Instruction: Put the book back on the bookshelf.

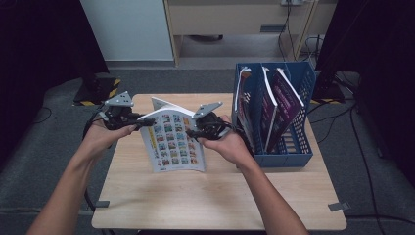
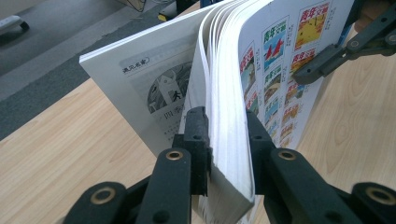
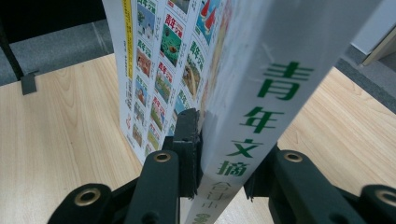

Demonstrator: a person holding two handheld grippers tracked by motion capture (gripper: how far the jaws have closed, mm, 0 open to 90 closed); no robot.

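A thick magazine [image 1: 173, 142] stands upright on the wooden table [image 1: 195, 200], its cover a grid of small colour pictures. My left gripper [image 1: 147, 121] is shut on its left side; in the left gripper view the jaws [image 2: 226, 126] clamp the block of white pages [image 2: 224, 79], and the other cover leaf flares away behind the left jaw. My right gripper [image 1: 192, 132] is shut on the right side. In the right gripper view its jaws [image 3: 229, 140] pinch the grey spine [image 3: 271, 93], which carries green characters.
A blue file holder [image 1: 298, 147] stands at the table's right, close beside my right hand, with several magazines [image 1: 281, 98] leaning in its slots. Grey carpet surrounds the table. Pieces of tape mark the front corners [image 1: 338, 206].
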